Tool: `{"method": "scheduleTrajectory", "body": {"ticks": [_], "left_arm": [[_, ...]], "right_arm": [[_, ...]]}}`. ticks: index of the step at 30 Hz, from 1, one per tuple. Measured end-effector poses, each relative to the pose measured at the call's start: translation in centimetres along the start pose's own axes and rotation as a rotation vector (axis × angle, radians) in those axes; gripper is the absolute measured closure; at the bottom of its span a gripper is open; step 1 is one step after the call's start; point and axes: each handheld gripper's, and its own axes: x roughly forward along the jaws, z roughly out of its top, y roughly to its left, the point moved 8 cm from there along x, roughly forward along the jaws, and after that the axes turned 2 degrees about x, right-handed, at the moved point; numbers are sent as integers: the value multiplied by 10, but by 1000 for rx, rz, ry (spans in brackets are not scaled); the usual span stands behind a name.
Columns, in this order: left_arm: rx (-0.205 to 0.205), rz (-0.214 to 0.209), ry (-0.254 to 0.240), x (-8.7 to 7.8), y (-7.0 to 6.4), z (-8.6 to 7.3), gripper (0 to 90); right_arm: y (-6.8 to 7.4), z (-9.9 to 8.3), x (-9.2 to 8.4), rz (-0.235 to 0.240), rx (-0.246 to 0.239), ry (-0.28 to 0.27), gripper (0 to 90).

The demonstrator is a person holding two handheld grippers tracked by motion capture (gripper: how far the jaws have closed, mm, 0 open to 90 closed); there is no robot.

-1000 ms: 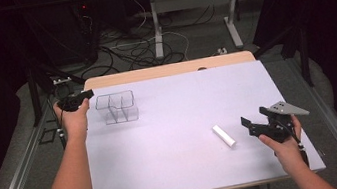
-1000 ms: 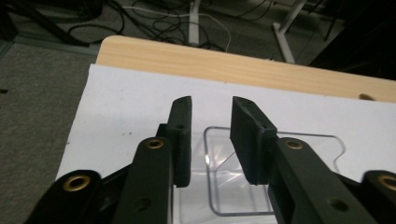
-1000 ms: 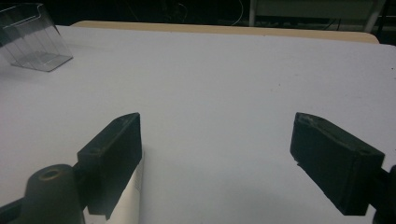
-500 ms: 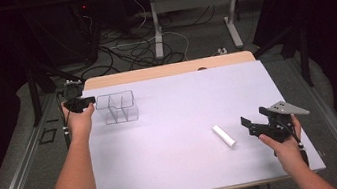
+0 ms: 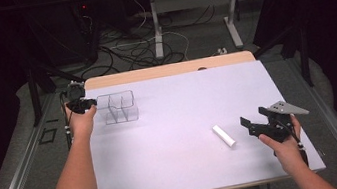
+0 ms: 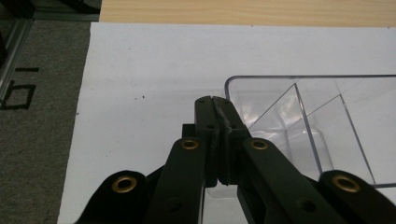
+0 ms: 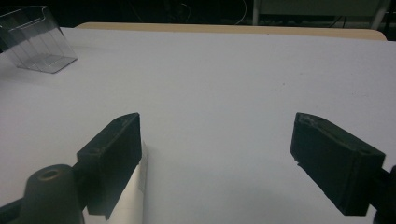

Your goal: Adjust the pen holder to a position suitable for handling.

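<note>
L claw: jaws fully closed, tips pressed together. They have just been closing. It looks like the near-left wall of the clear plastic box is pinched between them, but the transparent edge is hard to make out, so can't say for sure that it's caught. In the high view the L claw sits at the box's left end, touching or just beside it, at the far-left part of the worktop. Box is see-through, w/ inner dividers making a few compartments; it stands upright on the white sheet, near the wooden far edge.

R claw: jaws wide apart, nothing between them. White cylinder lies on the worktop just beside the left jaw, partly hidden behind it; touching or not, can't tell. In the high view the R claw is at the near-right of the worktop, pointing left toward the white cylinder, which lies flat at a slant, near the jaw tips but apart. Box and cylinder are well apart.
</note>
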Motion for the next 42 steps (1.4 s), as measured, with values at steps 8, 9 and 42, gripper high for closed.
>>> {"method": "scheduleTrajectory", "body": {"ticks": [8, 9, 42], "left_arm": [[-1, -20, -23, 2, 1, -2, 900], [0, -21, -29, 2, 2, -3, 900], [22, -123, -70, 6, -74, -10, 900]], "right_arm": [[0, 1, 1, 6, 7, -14, 162], [0, 1, 1, 1, 6, -15, 162], [3, 0, 5, 13, 17, 2, 162]]}}
